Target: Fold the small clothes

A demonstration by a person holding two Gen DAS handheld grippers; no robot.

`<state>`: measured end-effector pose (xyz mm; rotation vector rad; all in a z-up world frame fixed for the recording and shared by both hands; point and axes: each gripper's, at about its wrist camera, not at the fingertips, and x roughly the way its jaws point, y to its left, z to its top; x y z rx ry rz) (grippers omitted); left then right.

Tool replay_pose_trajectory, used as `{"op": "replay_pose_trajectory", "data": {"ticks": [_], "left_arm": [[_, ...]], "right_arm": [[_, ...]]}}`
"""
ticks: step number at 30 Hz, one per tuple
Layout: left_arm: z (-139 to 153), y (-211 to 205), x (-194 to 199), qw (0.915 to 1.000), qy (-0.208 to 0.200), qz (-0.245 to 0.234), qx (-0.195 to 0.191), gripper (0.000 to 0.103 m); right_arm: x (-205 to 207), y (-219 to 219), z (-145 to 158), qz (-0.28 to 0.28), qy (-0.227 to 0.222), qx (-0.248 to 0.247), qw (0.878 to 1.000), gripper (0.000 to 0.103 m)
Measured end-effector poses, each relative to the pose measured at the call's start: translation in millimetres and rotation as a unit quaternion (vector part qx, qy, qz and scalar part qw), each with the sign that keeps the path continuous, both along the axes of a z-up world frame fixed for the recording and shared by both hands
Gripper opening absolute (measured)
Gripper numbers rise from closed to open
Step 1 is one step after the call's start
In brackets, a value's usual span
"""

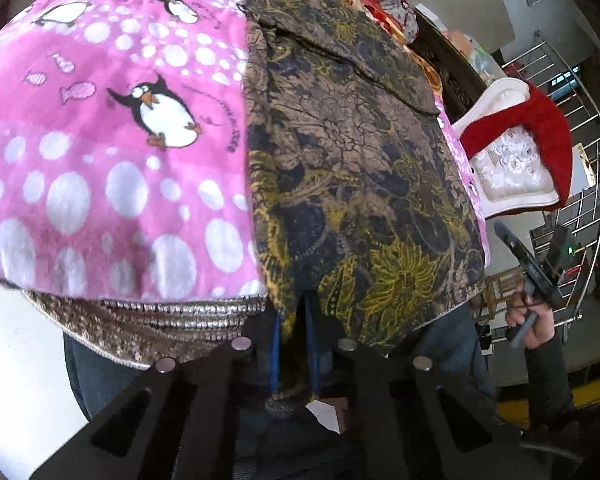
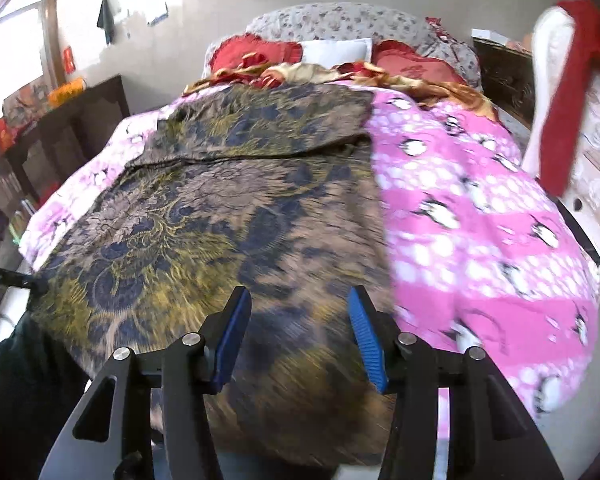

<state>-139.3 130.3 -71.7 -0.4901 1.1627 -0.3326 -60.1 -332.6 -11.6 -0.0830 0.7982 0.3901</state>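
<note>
Floral garment (image 2: 220, 208) lies flat on pink penguin blanket (image 2: 480, 216), near hem hanging over bed edge.

Left gripper (image 1: 294, 354) pinches hem at 6 o'clock; fingertips hidden by cloth.

Right gripper (image 2: 296, 332) half-wide above blurred cloth, holding nothing.

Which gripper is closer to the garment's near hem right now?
Left. The left gripper is shut on the brown patterned garment's near hem. The right gripper is open above the garment, its pads clear of the cloth.
</note>
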Motion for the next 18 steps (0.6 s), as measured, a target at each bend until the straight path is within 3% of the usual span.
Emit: {"op": "replay_pose_trajectory", "data": {"ticks": [3,8,13,16,17,18], "left_arm": [[8,-14,-5,0.9992,-0.016,-0.023,0.027,0.008],[18,-27,-7,0.9967,-0.042,-0.051,0.047,0.008],[5,-20,-2,0.9976,-0.028,-0.032,0.055,0.008],[7,-20,-5,0.9974,-0.035,-0.03,0.055,0.006],[8,-20,-6,0.9975,-0.036,-0.031,0.053,0.004],[9,-20,-6,0.9975,-0.039,-0.03,0.052,0.004]], "right_arm": [[-8,-36,-6,-0.002,0.029,0.01,1.0,0.037],[-10,-53,-22,0.02,0.053,0.023,0.998,0.037],[5,-63,-49,0.034,0.089,0.078,0.992,0.037],[7,-78,-62,0.042,0.107,0.146,0.983,0.036],[6,-81,-63,0.044,0.115,0.167,0.978,0.029],[6,-85,-65,0.061,0.13,0.198,0.97,0.012]]}}
